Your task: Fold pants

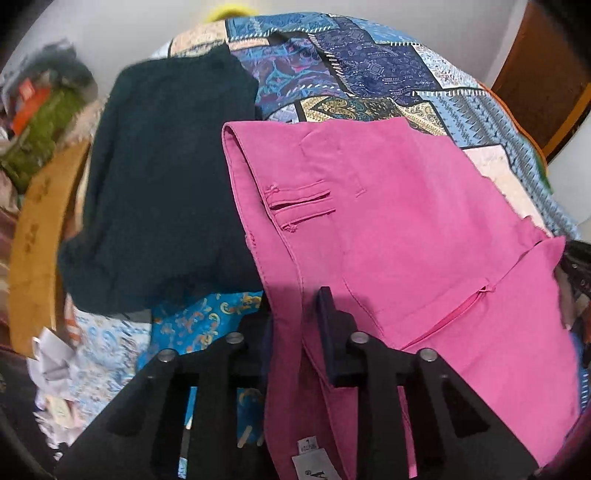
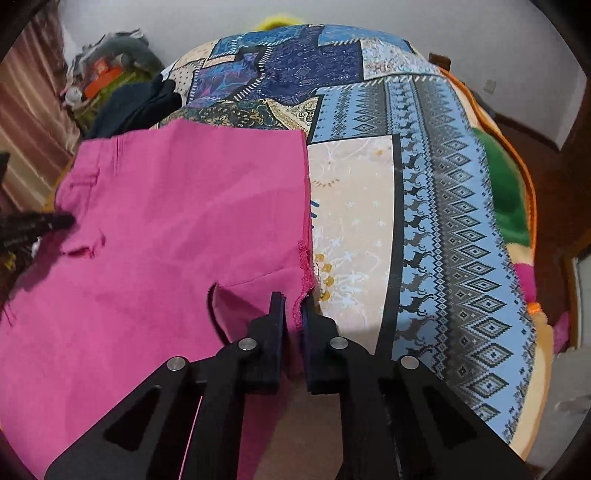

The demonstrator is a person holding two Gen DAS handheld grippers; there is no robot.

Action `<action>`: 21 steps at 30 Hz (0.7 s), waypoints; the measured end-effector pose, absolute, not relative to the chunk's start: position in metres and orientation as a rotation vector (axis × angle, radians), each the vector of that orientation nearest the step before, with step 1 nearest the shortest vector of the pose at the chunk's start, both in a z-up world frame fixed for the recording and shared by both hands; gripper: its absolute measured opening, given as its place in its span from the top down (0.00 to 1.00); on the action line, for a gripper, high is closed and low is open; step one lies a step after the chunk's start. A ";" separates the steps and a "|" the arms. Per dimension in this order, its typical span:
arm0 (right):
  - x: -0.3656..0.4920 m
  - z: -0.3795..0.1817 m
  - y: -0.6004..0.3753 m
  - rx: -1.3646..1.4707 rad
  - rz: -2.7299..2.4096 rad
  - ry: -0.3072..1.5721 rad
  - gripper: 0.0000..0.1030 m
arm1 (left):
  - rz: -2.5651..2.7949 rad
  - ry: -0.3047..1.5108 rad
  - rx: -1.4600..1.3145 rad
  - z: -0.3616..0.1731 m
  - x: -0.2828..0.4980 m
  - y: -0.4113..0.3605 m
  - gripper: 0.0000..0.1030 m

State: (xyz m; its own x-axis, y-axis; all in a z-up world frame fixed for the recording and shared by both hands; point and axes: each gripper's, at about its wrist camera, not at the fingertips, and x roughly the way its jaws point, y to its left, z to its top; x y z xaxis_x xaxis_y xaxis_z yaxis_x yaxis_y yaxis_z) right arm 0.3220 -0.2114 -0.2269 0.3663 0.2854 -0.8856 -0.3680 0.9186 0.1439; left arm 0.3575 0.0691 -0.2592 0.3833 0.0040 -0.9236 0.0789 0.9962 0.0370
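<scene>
We see the pink pants (image 1: 388, 229) lying folded on a bed covered by a patchwork bedspread (image 1: 369, 70) in blues, navy and cream, printed with geometric and paisley panels. In the left wrist view the waistband end, with its welt pocket and zipper fly, hangs toward the camera, and the left gripper (image 1: 295, 325) has its jaws closed on a fold of the pink cloth, the fabric running down between the two black fingers past a white care label (image 1: 314, 465). Just beside the pants, to their left, lies a dark teal garment (image 1: 162, 192), its edge touching or slightly tucked under the pink fabric; we cannot tell which.

In the right wrist view the right gripper (image 2: 294, 314) pinches the frayed hem edge of the pants (image 2: 177, 221) between nearly shut jaws, at the boundary where the pink cloth meets a cream panel of the bedspread (image 2: 436, 184). At the far left of that view the tip of the other gripper touches the pants.

Around the bed, we see a pale wall (image 2: 443, 22), a pile of clutter (image 2: 110, 62) in the far left corner, a brownish curtain (image 2: 26, 110), and an orange-edged green blanket (image 2: 506, 192) at the bed's right side. A brown wooden piece, perhaps a door (image 1: 543, 74), stands at the right.
</scene>
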 end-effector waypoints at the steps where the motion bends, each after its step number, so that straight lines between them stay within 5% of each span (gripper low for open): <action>1: 0.318 -0.227 -0.211 -0.106 0.415 1.115 0.95 | -0.036 1.167 0.104 -0.258 0.357 0.067 0.81; 3: 0.314 -0.226 -0.210 -0.135 0.404 1.112 0.95 | 0.003 1.139 0.159 -0.256 0.356 0.065 0.88; 17: 0.298 -0.206 -0.222 -0.133 0.339 1.072 0.89 | -0.025 1.119 0.195 -0.250 0.354 0.060 0.87; 19: 0.295 -0.196 -0.225 -0.144 0.325 1.051 0.88 | -0.027 1.103 0.178 -0.241 0.350 0.063 0.85; 21: 0.295 -0.187 -0.229 -0.127 0.320 1.030 0.86 | -0.044 1.090 0.147 -0.231 0.347 0.066 0.71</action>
State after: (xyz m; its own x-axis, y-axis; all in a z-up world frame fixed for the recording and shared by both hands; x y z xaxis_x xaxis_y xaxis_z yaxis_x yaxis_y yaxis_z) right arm 0.2950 -0.2290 -0.1866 0.4732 0.2015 -0.8576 -0.3203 0.9462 0.0456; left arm 0.3469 0.0662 -0.2307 0.4623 0.0365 -0.8860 0.1082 0.9894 0.0973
